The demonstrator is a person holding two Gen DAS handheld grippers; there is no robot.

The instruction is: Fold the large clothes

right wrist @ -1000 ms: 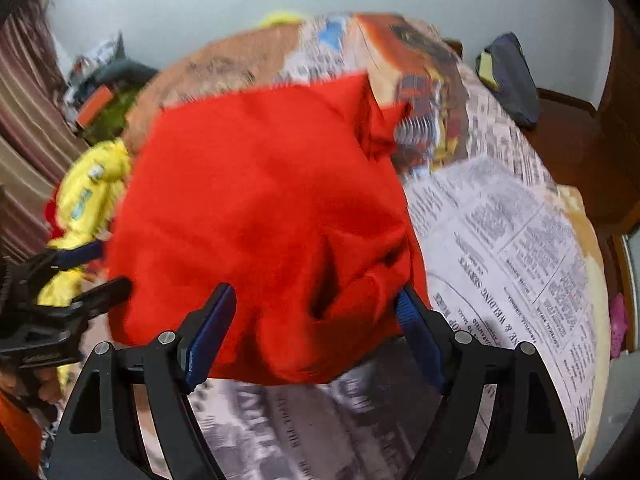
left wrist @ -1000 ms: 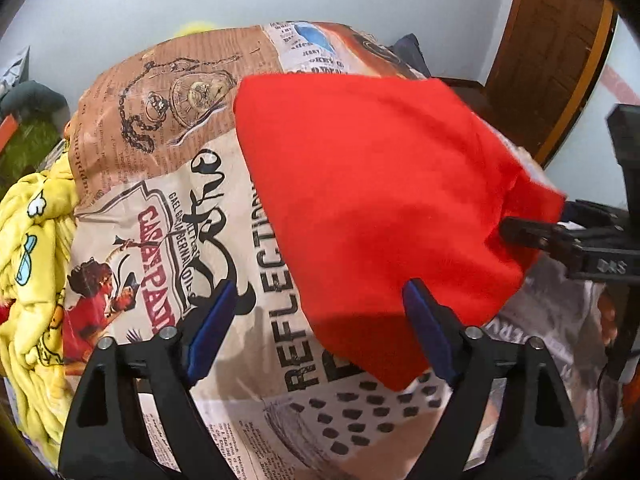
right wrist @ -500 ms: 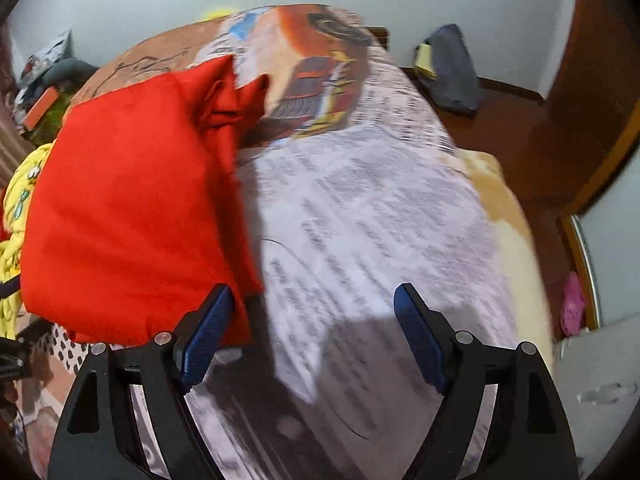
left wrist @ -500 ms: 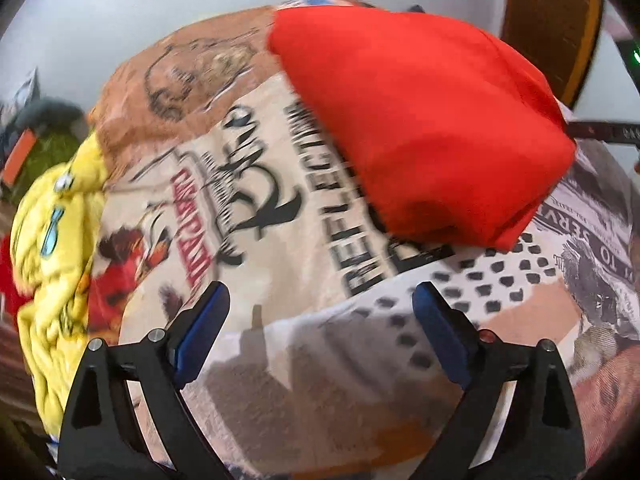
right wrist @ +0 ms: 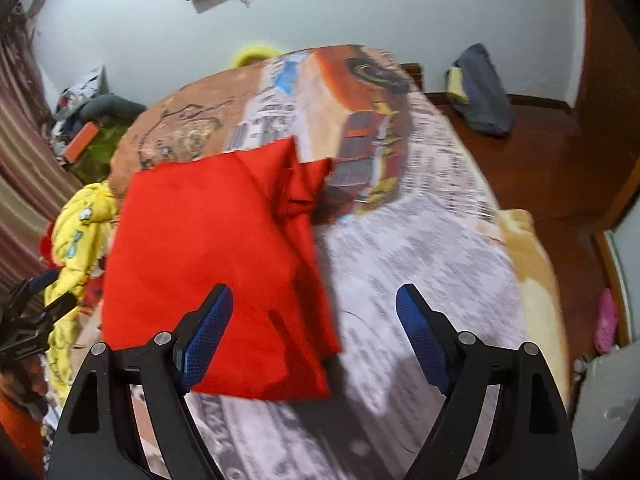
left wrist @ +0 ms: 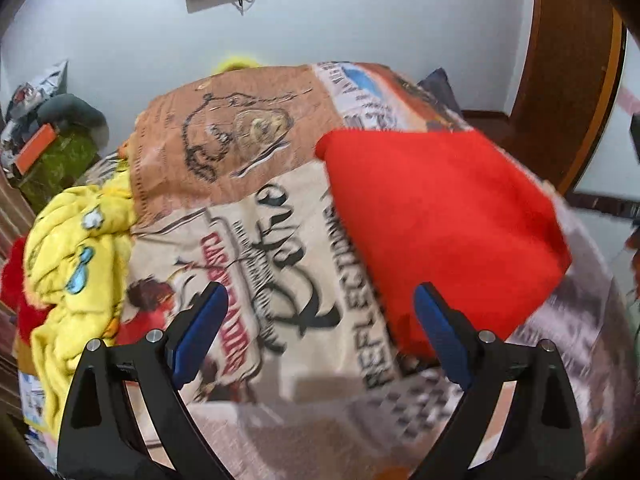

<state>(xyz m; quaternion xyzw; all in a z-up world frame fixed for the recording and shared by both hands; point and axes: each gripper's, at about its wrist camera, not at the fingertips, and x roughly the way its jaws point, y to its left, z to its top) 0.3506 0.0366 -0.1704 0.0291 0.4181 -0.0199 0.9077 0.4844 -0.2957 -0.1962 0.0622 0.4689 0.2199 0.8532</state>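
Observation:
A red garment lies folded in a rough rectangle on the bed's printed blanket. In the right wrist view the red garment shows a bunched fold at its far right corner. My left gripper hangs open above the blanket, its right finger over the garment's near edge, gripping nothing. My right gripper is open and its jaws are opening further; its left finger hovers over the garment's near right part and no cloth is pinched. The left gripper also shows at the left edge of the right wrist view.
A heap of yellow clothes lies on the bed's left side, with red cloth beneath it. A dark bag sits on the wooden floor beyond the bed. A wooden door stands at the right, a pink slipper by the bed's edge.
Both grippers have drawn back and up from the red garment. A second ago it filled the space at their fingers; now it lies folded on the blanket, farther off.

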